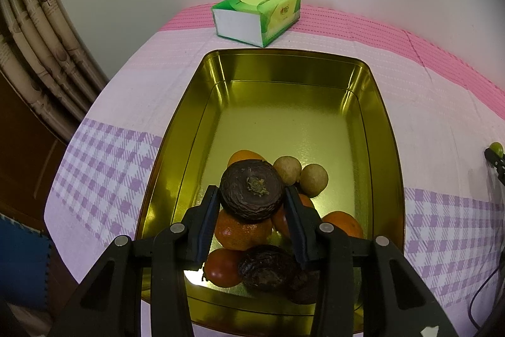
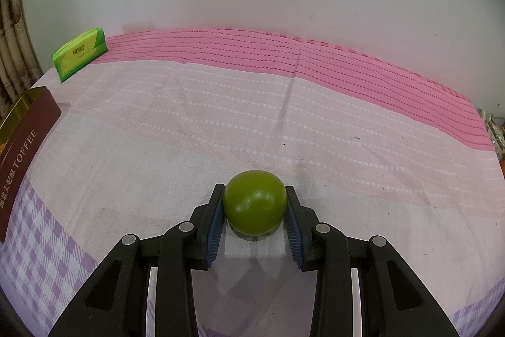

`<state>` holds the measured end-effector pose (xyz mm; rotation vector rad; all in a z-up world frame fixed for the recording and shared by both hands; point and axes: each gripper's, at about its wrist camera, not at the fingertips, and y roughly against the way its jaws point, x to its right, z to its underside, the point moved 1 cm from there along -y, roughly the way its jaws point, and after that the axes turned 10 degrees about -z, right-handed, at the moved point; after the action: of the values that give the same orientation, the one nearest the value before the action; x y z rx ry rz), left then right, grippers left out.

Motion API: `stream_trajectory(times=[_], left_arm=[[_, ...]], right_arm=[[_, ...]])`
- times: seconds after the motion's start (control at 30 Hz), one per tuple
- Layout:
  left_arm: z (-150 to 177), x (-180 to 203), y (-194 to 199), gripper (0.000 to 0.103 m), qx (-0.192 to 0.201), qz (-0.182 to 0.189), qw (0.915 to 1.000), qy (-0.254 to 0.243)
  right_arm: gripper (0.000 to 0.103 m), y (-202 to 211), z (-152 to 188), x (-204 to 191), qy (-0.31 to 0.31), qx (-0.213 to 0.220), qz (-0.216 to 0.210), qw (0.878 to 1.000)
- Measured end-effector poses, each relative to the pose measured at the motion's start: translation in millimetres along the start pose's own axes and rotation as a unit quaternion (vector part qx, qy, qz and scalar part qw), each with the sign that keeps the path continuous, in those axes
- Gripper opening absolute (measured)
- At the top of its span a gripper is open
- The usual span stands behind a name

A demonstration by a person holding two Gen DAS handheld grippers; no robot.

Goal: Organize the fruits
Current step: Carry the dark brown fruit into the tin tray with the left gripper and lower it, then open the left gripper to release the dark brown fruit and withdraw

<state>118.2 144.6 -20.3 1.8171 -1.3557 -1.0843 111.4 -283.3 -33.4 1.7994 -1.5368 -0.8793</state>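
A gold tin [image 1: 383,122] holds a pile at its near end: oranges [image 1: 241,232], two tan round fruits [image 1: 313,180], a red fruit [image 1: 222,269] and dark wrinkled fruits [image 1: 266,269]. Over that pile my left gripper [image 1: 251,195] is shut on another dark brown wrinkled fruit [image 1: 251,190], its pads against both sides. In the right wrist view my right gripper [image 2: 255,204] is shut on a smooth green fruit [image 2: 255,204] at the cloth, to the right of the tin [image 2: 19,109]. The green fruit [image 1: 496,147] also shows at the left wrist view's right edge.
A green tissue pack [image 1: 257,15] lies behind the tin near the wall; it also shows as the tissue pack [image 2: 80,52] at the far left. The table wears a pink and purple checked cloth [image 2: 284,122]. A curtain [image 1: 41,46] hangs at the left. A black cable [image 1: 479,299] trails at the right.
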Motion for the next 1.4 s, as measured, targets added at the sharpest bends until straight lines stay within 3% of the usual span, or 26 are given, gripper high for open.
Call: stream_trajectory(times=[0.13, 0.3, 0.53, 0.87, 1.1, 1.4], left_arm=[[-0.2, 0.3, 0.1, 0.039, 0.0, 0.0, 1.0, 0.002], [0.0, -1.7, 2.1, 0.05, 0.003, 0.008, 0.9999, 0.009], [-2.2, -5.2, 13.9, 0.054, 0.02, 0.013, 0.9997, 0.01], [1.9, -22.6, 44.9, 0.077, 0.056, -0.004, 0.9982, 0.021], [12.1, -36.0, 59.7, 0.083, 0.066, -0.021, 0.9974, 0.024], [28.5, -57.5, 60.9, 0.085, 0.046, -0.039, 0.9972, 0.043]], right_arm=[[0.037, 0.0, -0.3, -0.6, 0.0, 0.0, 0.0, 1.0], [0.037, 0.1, -0.1, 0.4, 0.001, 0.0, 0.001, 1.0], [0.037, 0.0, -0.9, 0.1, -0.007, 0.0, -0.001, 1.0], [0.037, -1.5, -0.9, -4.2, -0.011, 0.002, 0.01, 1.0], [0.036, -2.1, -2.1, -5.2, -0.013, -0.003, 0.016, 1.0], [0.036, -0.1, -1.6, -9.5, -0.018, -0.008, 0.013, 1.0]])
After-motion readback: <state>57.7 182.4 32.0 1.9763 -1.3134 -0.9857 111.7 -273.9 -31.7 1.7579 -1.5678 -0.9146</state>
